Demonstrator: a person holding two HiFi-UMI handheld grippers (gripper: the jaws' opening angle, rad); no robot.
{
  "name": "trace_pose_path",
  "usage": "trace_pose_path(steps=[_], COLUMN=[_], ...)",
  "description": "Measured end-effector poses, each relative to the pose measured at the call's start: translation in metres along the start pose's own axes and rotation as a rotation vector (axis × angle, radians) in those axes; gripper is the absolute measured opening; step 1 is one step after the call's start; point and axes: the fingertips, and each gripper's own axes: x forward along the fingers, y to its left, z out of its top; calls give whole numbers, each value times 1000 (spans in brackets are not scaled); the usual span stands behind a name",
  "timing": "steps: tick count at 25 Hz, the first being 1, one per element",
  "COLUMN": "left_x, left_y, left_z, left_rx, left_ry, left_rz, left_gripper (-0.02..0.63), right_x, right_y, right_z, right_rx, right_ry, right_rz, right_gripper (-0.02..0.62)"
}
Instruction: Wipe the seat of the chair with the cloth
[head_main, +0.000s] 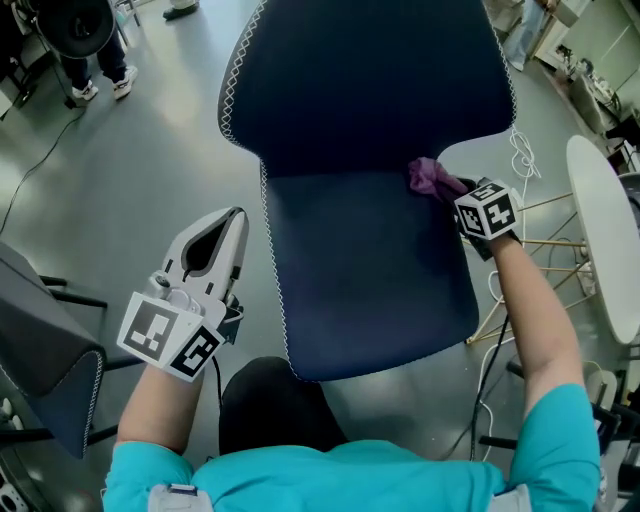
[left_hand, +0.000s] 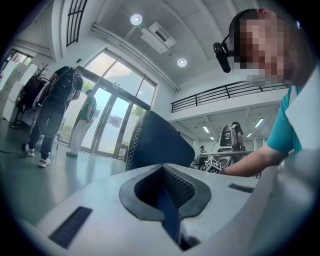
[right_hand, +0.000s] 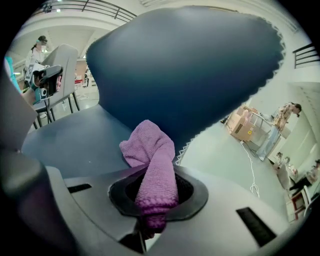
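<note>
The dark blue chair has its seat (head_main: 370, 270) in front of me and its backrest (head_main: 370, 80) beyond it. A purple cloth (head_main: 432, 178) rests at the seat's far right corner, where seat meets backrest. My right gripper (head_main: 455, 190) is shut on it. In the right gripper view the cloth (right_hand: 152, 155) bulges out from between the jaws of the right gripper (right_hand: 155, 192), its free end touching the seat (right_hand: 70, 140). My left gripper (head_main: 225, 225) hovers over the floor left of the seat, shut and holding nothing. The left gripper view shows the left gripper (left_hand: 165, 192) tilted upward, with the chair (left_hand: 157, 142) beyond.
A white round table (head_main: 600, 230) stands close on the right, with thin wooden legs (head_main: 555, 245) and loose cables (head_main: 525, 155) beside it. Another dark chair (head_main: 40, 350) sits at the left edge. A person's feet (head_main: 100, 80) are at the far left.
</note>
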Motion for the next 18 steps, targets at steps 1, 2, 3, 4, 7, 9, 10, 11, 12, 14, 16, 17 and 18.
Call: trace_pose_path(steps=[1, 2, 3, 4, 7, 9, 10, 11, 12, 14, 16, 17, 18], left_x=[-1, -2, -4, -5, -11, -13, -13, -14, -16, -18, -21, -23, -25], left_y=[-2, -5, -7, -10, -17, -22, -24, -26, -28, -32, -36, -39, -42], left_z=[0, 0, 0, -1, -3, -2, 0, 2, 5, 9, 11, 11, 11], left_rx=[4, 8, 11, 14, 22, 27, 30, 33, 35, 39, 37, 36, 37], left_ry=[2, 6, 11, 15, 18, 17, 16, 14, 11, 2, -4, -5, -5], left_rz=[0, 1, 4, 8, 20, 23, 24, 26, 28, 35, 41, 42, 42], left_gripper=[2, 2, 2, 2, 2, 2, 2, 2, 2, 2, 2, 2, 2], right_x=[-1, -3, -4, -5, -16, -33, -42, -50, -57, -70, -79, -82, -84], right_y=[-6, -13, -19, -25, -41, -40, -35, -25, -12, 24, 67, 90, 113], right_z=[-5, -10, -16, -23, -35, -26, -17, -6, 7, 33, 57, 66, 74], right_rx=[15, 30, 42, 49, 60, 69, 68, 64, 55, 29, -10, -32, -55], right_ry=[4, 11, 23, 37, 47, -3, -37, -72, -108, -178, -233, -253, -268], right_rz=[-15, -29, -45, -64, -124, -140, -133, -116, -90, -21, 63, 106, 147], right_gripper=[44, 44, 44, 44, 46, 44, 46, 44, 46, 45, 46, 45, 46])
